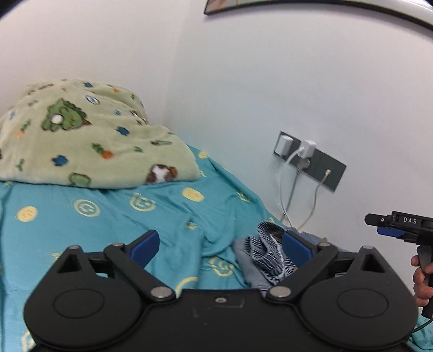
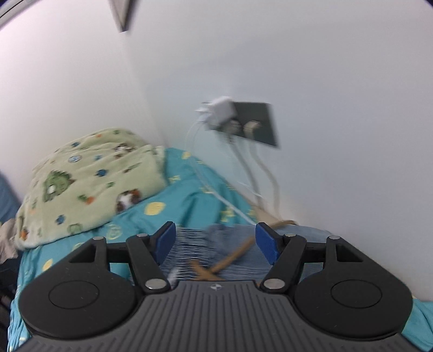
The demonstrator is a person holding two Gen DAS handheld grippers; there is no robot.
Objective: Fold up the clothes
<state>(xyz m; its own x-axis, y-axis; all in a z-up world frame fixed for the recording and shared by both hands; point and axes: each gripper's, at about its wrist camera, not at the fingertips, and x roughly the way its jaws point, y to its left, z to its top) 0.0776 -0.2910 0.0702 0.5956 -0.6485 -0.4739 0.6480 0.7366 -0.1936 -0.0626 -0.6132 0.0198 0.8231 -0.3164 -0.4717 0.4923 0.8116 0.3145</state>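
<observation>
**Setting: domestic bedroom**

I record a home bedroom. A bed (image 1: 81,205) in a teal printed sheet fills the corner of white walls, a green cartoon fleece blanket (image 1: 81,135) heaped on it. Chargers occupy a wall socket panel (image 1: 311,159); a framed picture (image 1: 297,8) hangs above.

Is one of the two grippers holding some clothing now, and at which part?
Nothing is held. The left gripper and the right gripper are both open above the striped clothes on the bed.
</observation>
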